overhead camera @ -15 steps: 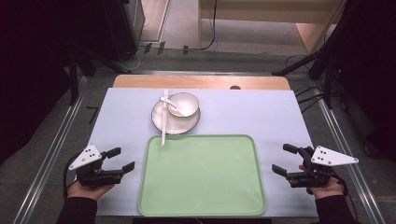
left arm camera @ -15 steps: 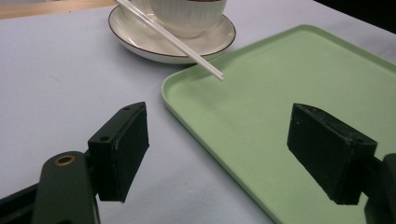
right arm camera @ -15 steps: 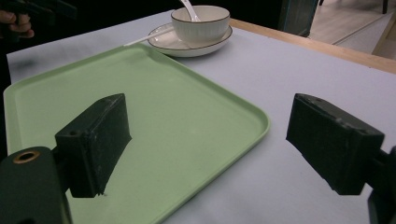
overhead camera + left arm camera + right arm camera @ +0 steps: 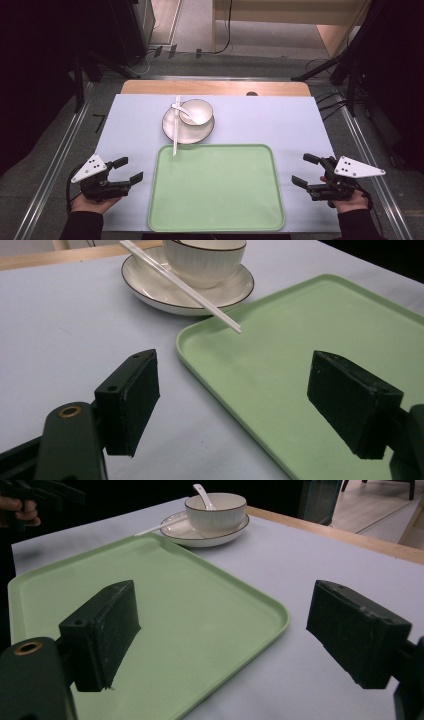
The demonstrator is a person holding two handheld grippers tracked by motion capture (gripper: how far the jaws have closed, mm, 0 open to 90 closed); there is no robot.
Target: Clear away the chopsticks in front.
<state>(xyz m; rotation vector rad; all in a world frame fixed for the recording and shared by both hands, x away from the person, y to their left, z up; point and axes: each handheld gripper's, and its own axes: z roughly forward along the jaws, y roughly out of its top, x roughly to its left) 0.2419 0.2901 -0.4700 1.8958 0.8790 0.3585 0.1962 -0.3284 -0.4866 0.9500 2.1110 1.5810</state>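
Observation:
A light green tray [image 4: 217, 200] lies at the front middle of the table, nothing on it. Behind it a white plate [image 4: 172, 127] carries a white bowl [image 4: 198, 110] with a white spoon [image 4: 178, 108] in it. White chopsticks [image 4: 175, 125] rest across the plate's left side, their tips over the tray's far edge. My left gripper [image 4: 128, 169] is open, left of the tray, with nothing between its jaws. My right gripper [image 4: 303, 169] is open, right of the tray, also holding nothing. In the left gripper view the tray [image 4: 310, 340], plate [image 4: 150, 282] and chopsticks [image 4: 185, 285] lie ahead.
A pale blue cloth [image 4: 280, 120] covers the table, and a wooden strip [image 4: 215, 88] runs along the far edge. Metal rails [image 4: 55, 165] flank both sides. The other hand and its gripper [image 4: 25, 500] show far off in the right gripper view.

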